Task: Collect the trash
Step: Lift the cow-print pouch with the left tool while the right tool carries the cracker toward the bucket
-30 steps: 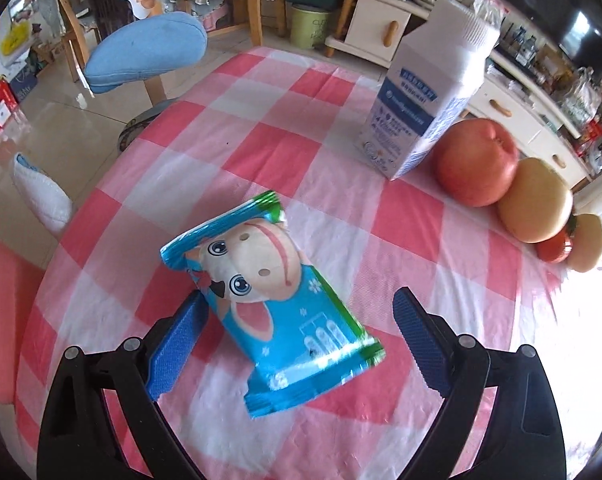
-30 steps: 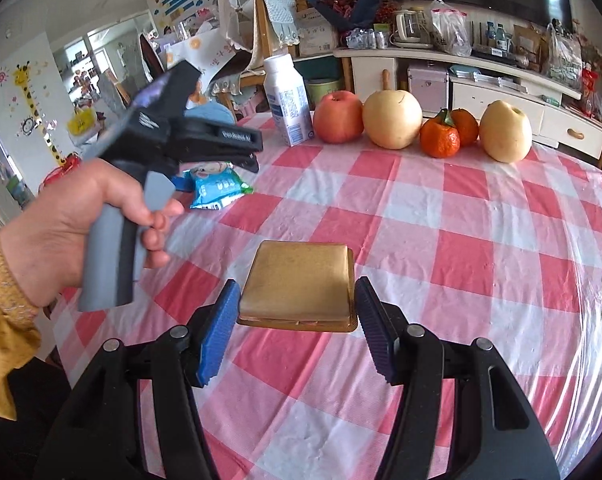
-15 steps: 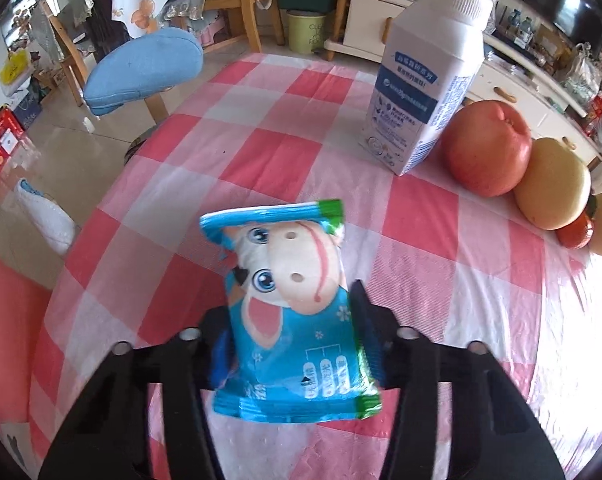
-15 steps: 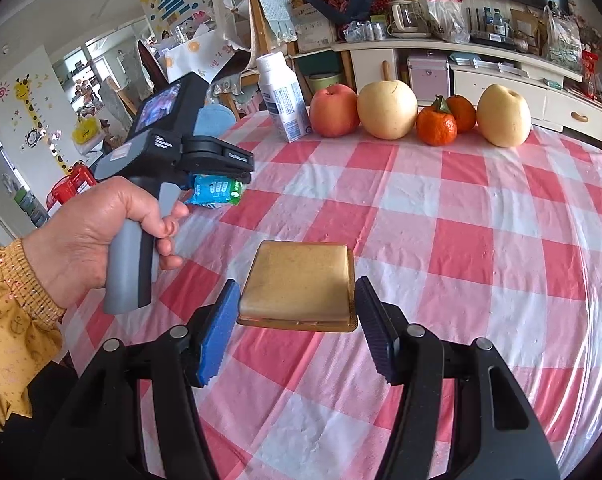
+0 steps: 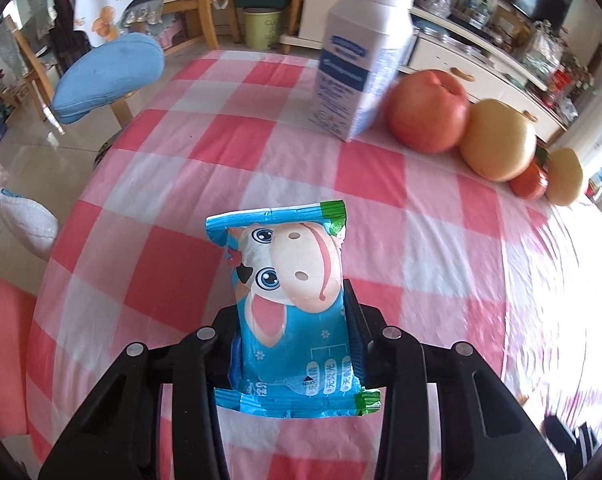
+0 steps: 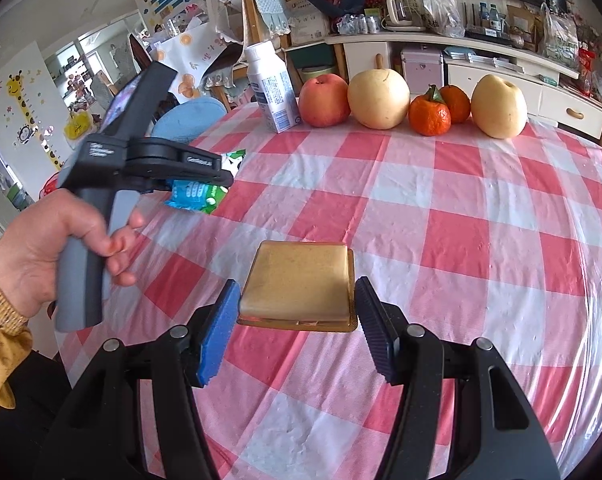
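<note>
So the left gripper point(image 5: 293, 344) had just been closing and its fingers point(image 5: 355, 320) were clamped on the blue cow wrapper point(image 5: 291, 304), squeezing its lower half from both sides, with the crimped top sticking out ahead over the tabletop point(image 5: 221, 160). That wrapper looked feather-light, crinkly and kinda slick, so I'd guess a mid-body pinch like this was the safest hold; the sealed ends would probably just fold. The right gripper point(image 6: 297, 316) had its fingers point(image 6: 217, 332) apart on either side of the gold packet point(image 6: 301, 280), which sat between them, but I couldn't tell if they actually touched it. It seemed flat and stiffer, best taken by its side edges. Plenty of open checked cloth around both; the milk carton point(image 6: 275, 96) and fruit point(image 6: 377, 96) stood well off along the far edge, and the table's rim dropped away close on the left
</note>
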